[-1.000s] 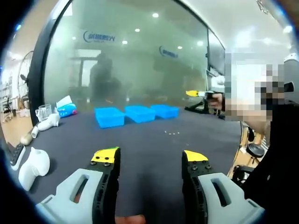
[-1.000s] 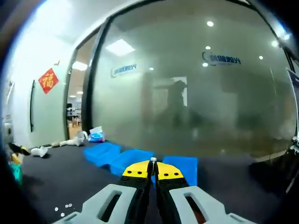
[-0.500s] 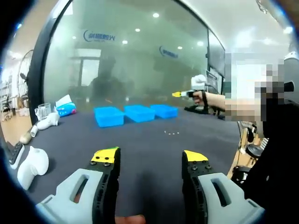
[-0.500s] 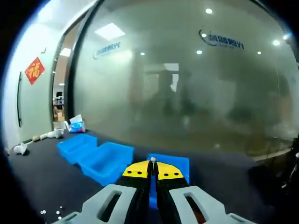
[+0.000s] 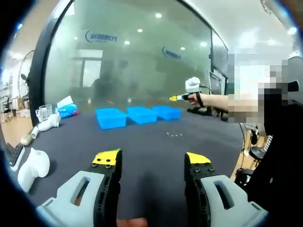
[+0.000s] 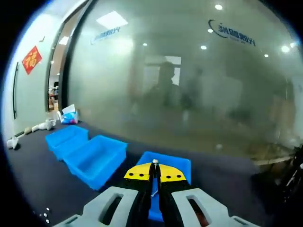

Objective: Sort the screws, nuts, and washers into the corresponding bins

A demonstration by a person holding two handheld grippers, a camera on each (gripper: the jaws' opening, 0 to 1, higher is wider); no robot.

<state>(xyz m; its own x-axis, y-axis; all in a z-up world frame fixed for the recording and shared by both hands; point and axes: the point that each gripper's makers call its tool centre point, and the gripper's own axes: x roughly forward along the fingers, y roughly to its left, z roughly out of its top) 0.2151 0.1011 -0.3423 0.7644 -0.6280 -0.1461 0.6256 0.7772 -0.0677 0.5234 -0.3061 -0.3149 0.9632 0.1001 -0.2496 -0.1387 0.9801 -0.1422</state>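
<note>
Bins: three, blue; right gripper pinches one screw.

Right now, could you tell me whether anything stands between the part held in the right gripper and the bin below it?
Nothing visible does. The right gripper is shut on a small metal part, and it hangs directly over the open nearest blue bin, with only air between them.

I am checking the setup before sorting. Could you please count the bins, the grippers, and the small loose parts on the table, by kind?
Blue plastic bins: 3
Hand-held two-jaw grippers with yellow tips, the left gripper and the right gripper: 2
Small loose metal parts on the dark table: too small to count
Total counted: 5
</note>
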